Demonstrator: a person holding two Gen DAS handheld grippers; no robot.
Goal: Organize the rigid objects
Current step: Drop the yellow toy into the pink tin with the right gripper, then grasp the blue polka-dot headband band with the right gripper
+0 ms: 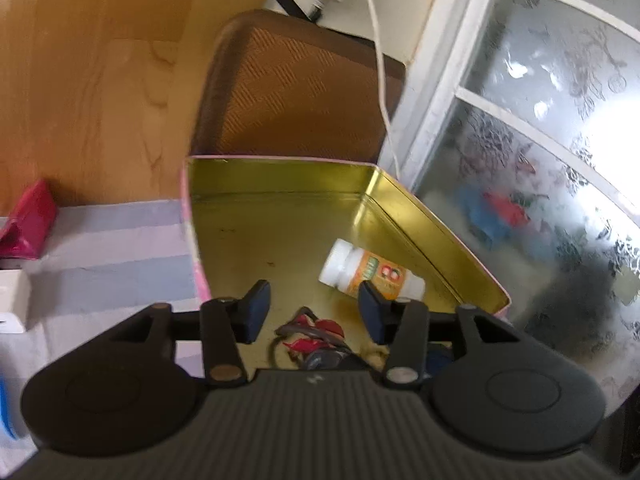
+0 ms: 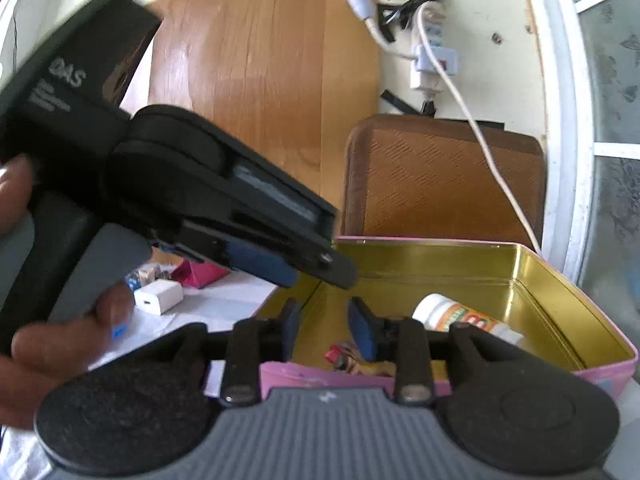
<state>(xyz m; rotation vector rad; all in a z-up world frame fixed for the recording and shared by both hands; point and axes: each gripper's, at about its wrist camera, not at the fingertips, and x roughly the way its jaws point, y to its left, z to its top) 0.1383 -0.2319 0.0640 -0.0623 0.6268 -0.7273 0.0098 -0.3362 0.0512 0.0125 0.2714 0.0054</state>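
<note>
A pink tin box (image 1: pixel 404 204) with a gold inside stands open on the table; it also shows in the right wrist view (image 2: pixel 532 268). A white pill bottle (image 1: pixel 370 271) with an orange label lies on its side inside, also seen in the right wrist view (image 2: pixel 464 318). A small red and dark item (image 1: pixel 316 334) lies at the tin's near end, seen too in the right wrist view (image 2: pixel 344 354). My left gripper (image 1: pixel 314 312) is open and empty above the tin; it also crosses the right wrist view (image 2: pixel 304 270). My right gripper (image 2: pixel 325 326) is open and empty over the tin's near wall.
A brown woven cushion (image 1: pixel 296 92) leans behind the tin against the wall. A white cable (image 2: pixel 472 120) hangs from a wall plug. A white charger (image 2: pixel 158 296) and a red pouch (image 1: pixel 28 226) lie on the cloth at the left. A frosted window (image 1: pixel 540 128) is on the right.
</note>
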